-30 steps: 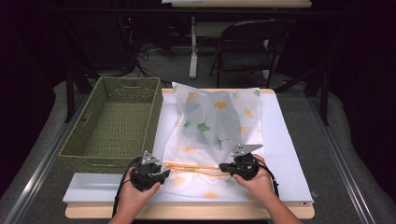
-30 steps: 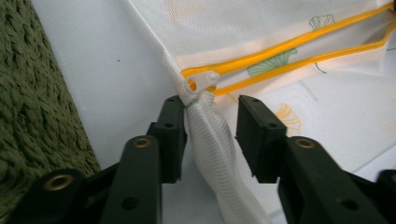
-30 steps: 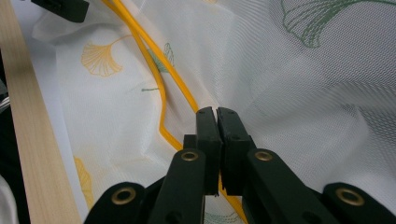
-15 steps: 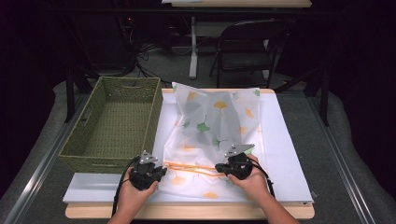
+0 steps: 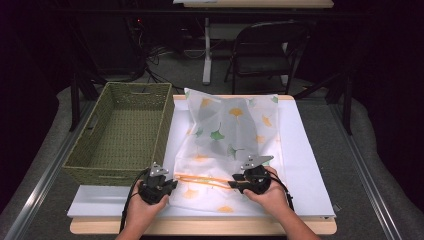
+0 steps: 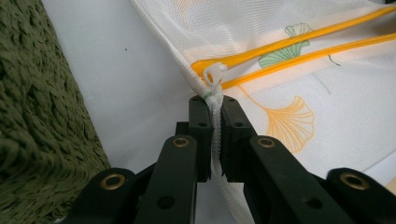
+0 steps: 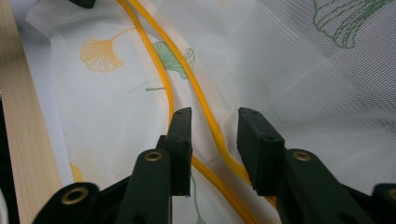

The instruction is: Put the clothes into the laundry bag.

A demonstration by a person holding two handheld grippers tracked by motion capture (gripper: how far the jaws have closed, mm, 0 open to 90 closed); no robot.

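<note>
Left gripper view: mesh bag (image 6: 327, 93) edge (gripper-pinched) (image 6: 214, 135)

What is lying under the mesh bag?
The mesh bag lies on a white board over the wooden table. Whether anything lies beneath its middle stays hidden.

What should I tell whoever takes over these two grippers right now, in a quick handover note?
Left gripper: shut on the edge of the white mesh laundry bag with ginkgo-leaf print, right at the white zipper pull.
Right gripper: jaws have just been opening; the orange zipper band runs between them, unpinched.
The bag lies flat on the white board; the green woven basket sits left of it, with nothing in it.
Done: left corner pinned.
Left: probably regrip the zipper, then move the bag.
</note>
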